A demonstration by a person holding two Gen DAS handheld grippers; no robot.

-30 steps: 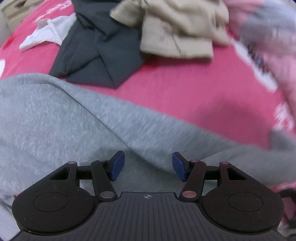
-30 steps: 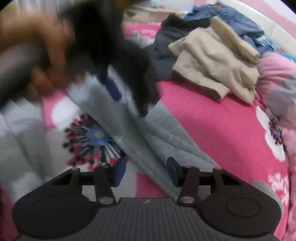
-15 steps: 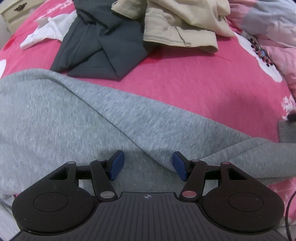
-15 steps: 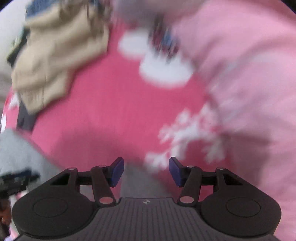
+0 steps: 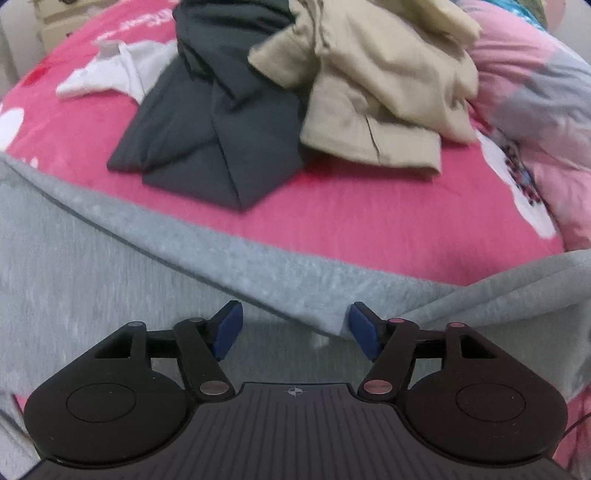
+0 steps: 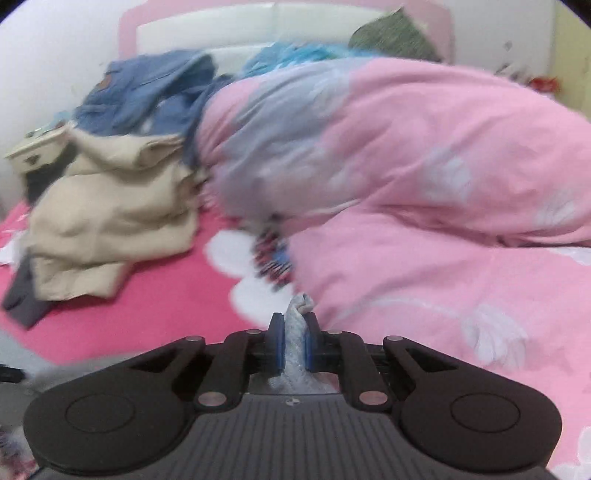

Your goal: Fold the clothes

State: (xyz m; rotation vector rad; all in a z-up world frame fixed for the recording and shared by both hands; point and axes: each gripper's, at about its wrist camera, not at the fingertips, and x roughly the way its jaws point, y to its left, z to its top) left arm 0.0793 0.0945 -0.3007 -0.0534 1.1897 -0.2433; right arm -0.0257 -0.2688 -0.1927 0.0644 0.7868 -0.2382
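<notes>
My left tongs (image 5: 293,328) hang with their blue pads spread apart over the grey sweatshirt (image 5: 110,288), gripping nothing; a folded edge of that sweatshirt runs across between the pads and the fabric fills the near edge of the bed (image 5: 369,206) on the left wrist view. My right tongs (image 6: 293,345) are pinched together on a bunch of pale grey fabric (image 6: 297,332), which pokes up past the pads in a small crumpled tip; I cannot tell whether it belongs to the same sweatshirt. Farther up the bed's pink sheet, toward the headboard (image 6: 240,26), lies a dark grey garment (image 5: 214,122) with its folded point aimed back at me, and just beside it, overlapping its right side, a rumpled beige garment (image 5: 376,92). A white piece (image 5: 118,70) lies to the left of the dark one. Blue denim (image 6: 147,92) is heaped behind the beige garment, and a pink duvet (image 6: 406,155) bulks along the bed's right side.
</notes>
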